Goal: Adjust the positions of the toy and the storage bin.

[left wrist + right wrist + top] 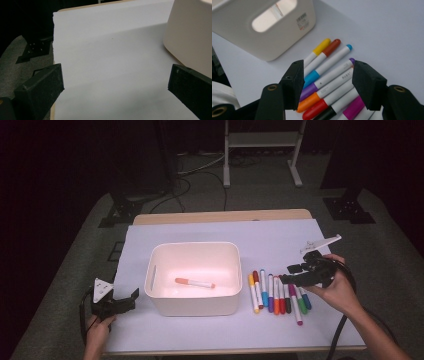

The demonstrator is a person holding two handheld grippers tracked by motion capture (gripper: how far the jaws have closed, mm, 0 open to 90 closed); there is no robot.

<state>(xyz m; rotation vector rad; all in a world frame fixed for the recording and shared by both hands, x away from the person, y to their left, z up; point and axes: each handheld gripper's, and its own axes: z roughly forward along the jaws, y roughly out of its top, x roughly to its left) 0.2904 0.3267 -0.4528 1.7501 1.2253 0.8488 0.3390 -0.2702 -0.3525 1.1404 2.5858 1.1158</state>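
Observation:
A white bin (195, 245) stands mid-table with one orange marker (195, 283) lying inside. To its right, several coloured markers (277, 292) lie side by side in a row. My right gripper (289, 273) hovers over the row's far ends, open. In the right gripper view its jaws (328, 67) straddle the blue marker (329, 61), the purple marker (332, 75) and others without pressing any. The bin's handle side (262, 42) is just behind. My left gripper (131, 299) rests near the bin's front left, open and empty (117, 75), with the bin wall (192, 32) to its right.
A white paper sheet (215, 232) covers the wooden table (220, 216). A metal stand (260, 155) and black floor bases (350, 207) sit beyond the far edge. Bare sheet lies in front of the bin and behind it.

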